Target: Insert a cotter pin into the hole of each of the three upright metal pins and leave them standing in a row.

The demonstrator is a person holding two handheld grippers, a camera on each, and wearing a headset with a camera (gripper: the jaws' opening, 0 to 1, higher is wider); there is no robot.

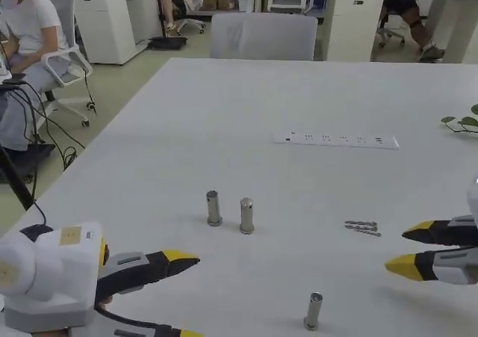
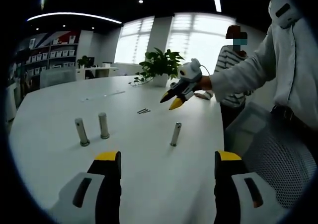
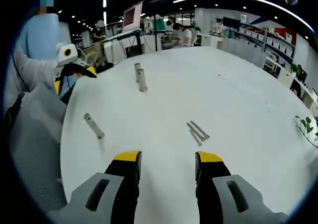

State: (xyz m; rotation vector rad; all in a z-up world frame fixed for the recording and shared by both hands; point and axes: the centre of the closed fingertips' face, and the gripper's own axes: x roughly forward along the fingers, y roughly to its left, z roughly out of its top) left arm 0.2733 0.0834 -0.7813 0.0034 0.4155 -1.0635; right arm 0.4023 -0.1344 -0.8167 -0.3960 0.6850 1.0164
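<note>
Looking down in the head view, I see a metal pin (image 1: 213, 208) and second pin (image 1: 246, 215) standing side by side on the table (image 1: 224, 113), a third pin (image 1: 313, 310) apart, nearer me. Left gripper view: my left gripper (image 2: 166, 157) gapes wide, empty. Right gripper view: my right gripper (image 3: 168, 157) open, empty, cotter pins (image 3: 198, 132) lying just ahead.

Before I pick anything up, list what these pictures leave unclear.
Cotter pins: tiny in the head view; exact count unsure.
Three metal pins: which way their holes face is too small to tell.
Right gripper: cut off by the head view's right edge.
Left gripper: lower jaw cut by its bottom edge.
</note>
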